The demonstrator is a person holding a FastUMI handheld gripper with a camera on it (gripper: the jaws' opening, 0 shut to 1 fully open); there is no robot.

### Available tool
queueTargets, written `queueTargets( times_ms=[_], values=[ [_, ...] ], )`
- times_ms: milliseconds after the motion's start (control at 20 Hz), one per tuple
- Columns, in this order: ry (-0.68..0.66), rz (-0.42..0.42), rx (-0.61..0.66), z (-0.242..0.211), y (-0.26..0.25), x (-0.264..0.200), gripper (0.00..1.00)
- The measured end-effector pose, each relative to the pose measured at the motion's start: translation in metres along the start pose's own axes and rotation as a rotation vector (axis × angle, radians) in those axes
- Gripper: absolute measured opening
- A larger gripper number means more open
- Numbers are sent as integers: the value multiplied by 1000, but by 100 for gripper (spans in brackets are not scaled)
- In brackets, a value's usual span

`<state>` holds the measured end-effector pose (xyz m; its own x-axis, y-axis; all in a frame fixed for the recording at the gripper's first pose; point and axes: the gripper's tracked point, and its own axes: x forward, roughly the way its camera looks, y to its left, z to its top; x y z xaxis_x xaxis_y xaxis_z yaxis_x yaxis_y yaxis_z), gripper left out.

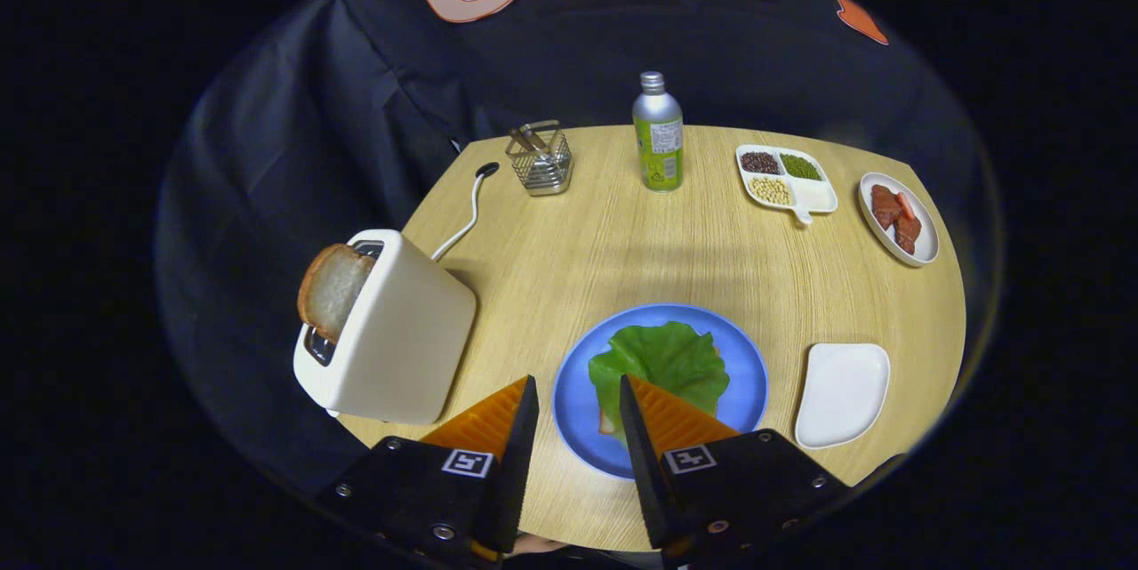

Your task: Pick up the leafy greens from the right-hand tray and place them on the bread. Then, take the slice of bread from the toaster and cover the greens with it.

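Your gripper (pixel 578 392) hovers with its fingers apart and nothing between them, just short of the blue plate (pixel 747 374). There the lettuce leaf (pixel 662 361) already lies spread over the bread (pixel 607 423), so the white tray (pixel 843 392) on the right is bare. The bread slice (pixel 333 290) stands up out of the toaster (pixel 400 330), its top edge free for gripping.

bare table (pixel 622 241) between toaster (pixel 400 330), bottle (pixel 658 134)

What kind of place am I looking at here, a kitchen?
Likely a staged booth, not a real kitchen: a round wooden table before black cloth, with a toaster, a blue plate and the open gripper empty.
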<state>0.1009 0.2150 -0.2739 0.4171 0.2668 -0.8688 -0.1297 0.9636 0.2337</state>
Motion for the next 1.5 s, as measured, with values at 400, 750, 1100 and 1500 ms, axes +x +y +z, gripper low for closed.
queueTargets(
  times_ms=[400, 750, 1100, 1500],
  values=[
    [-37, 33, -49, 31, 56, -24, 84],
    [-40, 59, -108, 51, 111, -46, 90],
    [27, 76, -154, 53, 166, -27, 90],
    [114, 35, -124, 51, 200, 22, 82]
  ],
)
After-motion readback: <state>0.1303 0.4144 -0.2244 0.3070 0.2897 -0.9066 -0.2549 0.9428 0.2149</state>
